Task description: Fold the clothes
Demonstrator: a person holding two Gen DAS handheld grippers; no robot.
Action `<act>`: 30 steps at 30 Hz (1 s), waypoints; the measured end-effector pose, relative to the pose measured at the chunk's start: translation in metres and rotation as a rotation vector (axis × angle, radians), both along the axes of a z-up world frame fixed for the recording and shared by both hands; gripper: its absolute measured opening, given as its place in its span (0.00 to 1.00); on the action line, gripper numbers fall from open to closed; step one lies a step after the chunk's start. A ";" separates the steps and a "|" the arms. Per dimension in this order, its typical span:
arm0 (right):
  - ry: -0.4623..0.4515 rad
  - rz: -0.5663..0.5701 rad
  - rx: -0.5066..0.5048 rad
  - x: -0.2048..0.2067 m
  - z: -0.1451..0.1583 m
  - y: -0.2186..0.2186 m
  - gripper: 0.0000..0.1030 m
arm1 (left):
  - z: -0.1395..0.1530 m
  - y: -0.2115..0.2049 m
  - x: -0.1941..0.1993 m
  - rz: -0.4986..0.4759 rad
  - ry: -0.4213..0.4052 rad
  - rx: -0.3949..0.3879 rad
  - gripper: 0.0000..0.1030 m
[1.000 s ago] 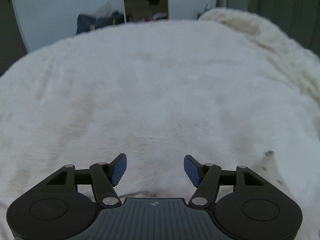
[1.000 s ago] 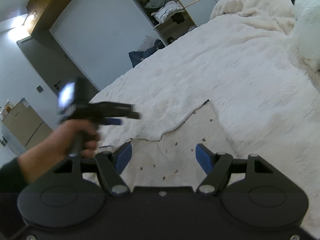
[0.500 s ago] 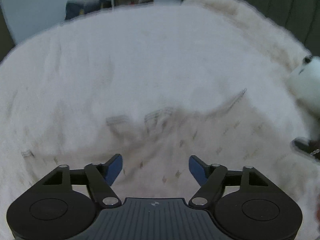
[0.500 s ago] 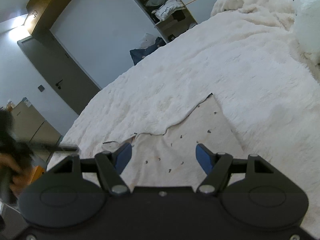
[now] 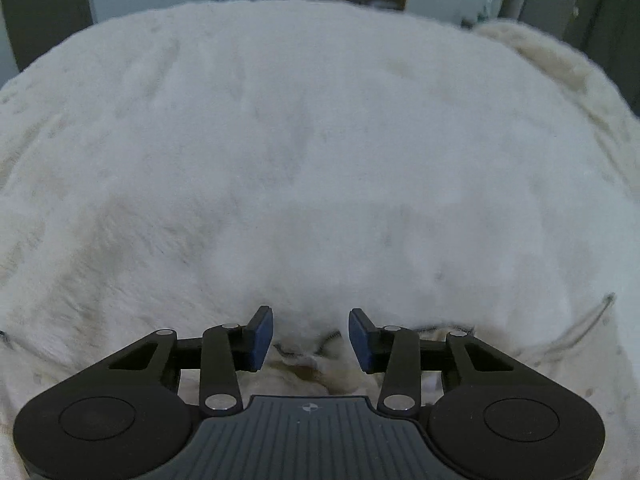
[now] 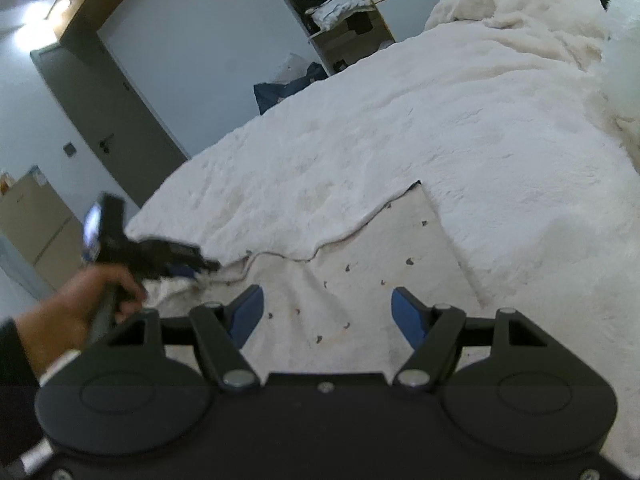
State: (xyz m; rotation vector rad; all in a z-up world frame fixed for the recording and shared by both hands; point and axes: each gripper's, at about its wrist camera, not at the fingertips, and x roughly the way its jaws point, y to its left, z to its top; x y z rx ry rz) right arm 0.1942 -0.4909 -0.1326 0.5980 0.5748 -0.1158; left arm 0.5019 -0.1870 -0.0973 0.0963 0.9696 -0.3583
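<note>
In my right wrist view the right gripper point(image 6: 327, 312) fills the bottom of the frame, angled down at the bed, its blue pads spread wide with nothing between them; it is released. Directly under and just beyond it lies the garment point(image 6: 360, 276), a cream cloth with small dark specks, spread flat on the fluffy white bedcover point(image 6: 460, 128), its far corner pointing toward the frame's centre right.

At the lower left I see my left hand point(image 6: 76, 308), dark sleeve at the wrist, gripping the handle of the left gripper point(image 6: 192, 266), which tilts down with its tips at the garment's crumpled left edge.

From the left wrist view, the left gripper point(image 5: 311, 338) points steeply down and its jaws are closing. A bunched bit of the garment's dark-stitched edge point(image 5: 308, 354) sits between the blue pads, but I see a gap on both sides, so nothing is clamped yet.

Farther off, a plush toy point(image 6: 624, 32) sits at the upper right, and open shelves point(image 6: 340, 12) with piled clothes stand against the far wall.
</note>
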 end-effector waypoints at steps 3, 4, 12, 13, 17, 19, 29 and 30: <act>-0.007 -0.005 -0.003 -0.004 0.002 0.000 0.67 | 0.028 0.029 -0.025 -0.020 -0.019 -0.002 0.38; -0.009 -0.008 -0.002 -0.005 0.002 0.000 0.67 | 0.039 0.040 -0.036 -0.029 -0.026 -0.001 0.38; -0.010 -0.001 -0.004 -0.009 0.004 0.008 0.67 | 0.059 0.097 -0.099 -0.064 0.020 0.067 0.47; -0.008 0.002 -0.007 -0.009 0.004 0.009 0.67 | 0.052 0.098 -0.100 -0.062 0.035 0.068 0.47; 0.007 0.007 -0.030 -0.008 0.002 0.013 0.67 | 0.011 0.091 -0.075 -0.019 0.097 0.001 0.47; 0.016 0.004 -0.041 -0.006 0.000 0.013 0.67 | -0.014 0.081 -0.050 0.024 0.118 -0.015 0.47; 0.051 0.026 -0.093 0.012 -0.012 0.018 0.67 | -0.021 0.075 0.049 0.167 -0.029 0.027 0.39; 0.055 0.035 -0.097 0.013 -0.013 0.020 0.67 | -0.006 0.080 0.044 0.147 -0.051 0.021 0.39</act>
